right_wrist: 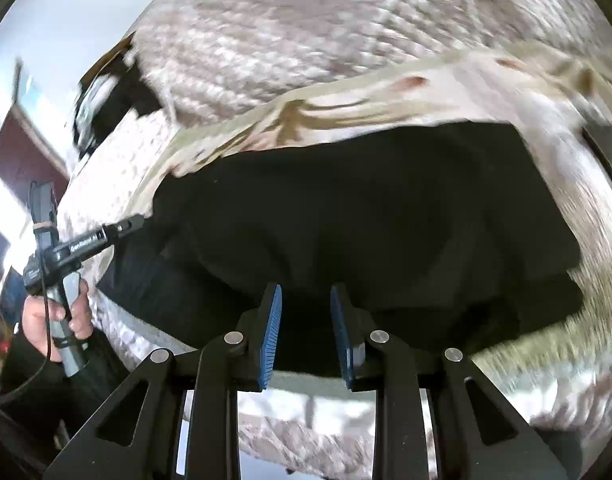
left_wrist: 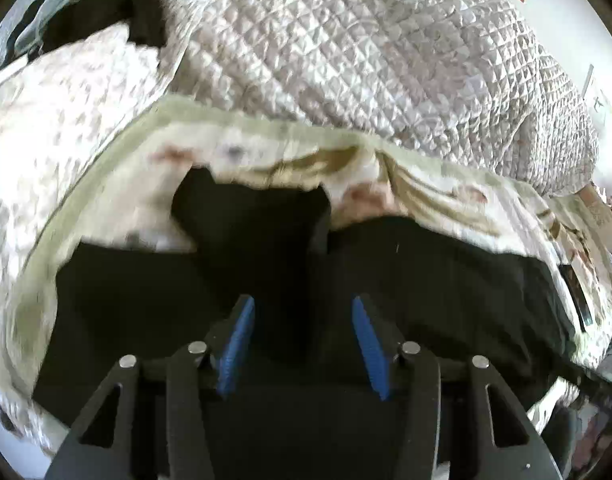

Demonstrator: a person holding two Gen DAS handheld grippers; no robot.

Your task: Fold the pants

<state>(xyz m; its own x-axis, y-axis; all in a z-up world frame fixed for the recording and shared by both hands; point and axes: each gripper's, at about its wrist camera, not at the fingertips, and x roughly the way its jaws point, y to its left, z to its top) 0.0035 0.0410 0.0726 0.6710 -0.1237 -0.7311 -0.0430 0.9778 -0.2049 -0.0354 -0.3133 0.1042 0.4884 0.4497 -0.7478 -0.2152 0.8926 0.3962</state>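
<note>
Black pants (left_wrist: 446, 280) lie spread on a cream patterned blanket on the bed. In the left wrist view my left gripper (left_wrist: 303, 312) is open, blue pads apart, low over the dark cloth with nothing between them. In the right wrist view the pants (right_wrist: 366, 208) fill the middle. My right gripper (right_wrist: 306, 300) is open with a narrower gap, at the near edge of the pants; no cloth is pinched. The left gripper (right_wrist: 131, 224) also shows at the far left, held by a hand, its tip at the pants' left edge.
A grey quilted duvet (left_wrist: 366, 52) is heaped behind the pants. The cream blanket (left_wrist: 446, 184) borders them. A dark object (left_wrist: 141, 12) lies at the bed's far left. A flat dark item (left_wrist: 578, 292) lies at the right. The bed's near edge (right_wrist: 306, 432) is below the right gripper.
</note>
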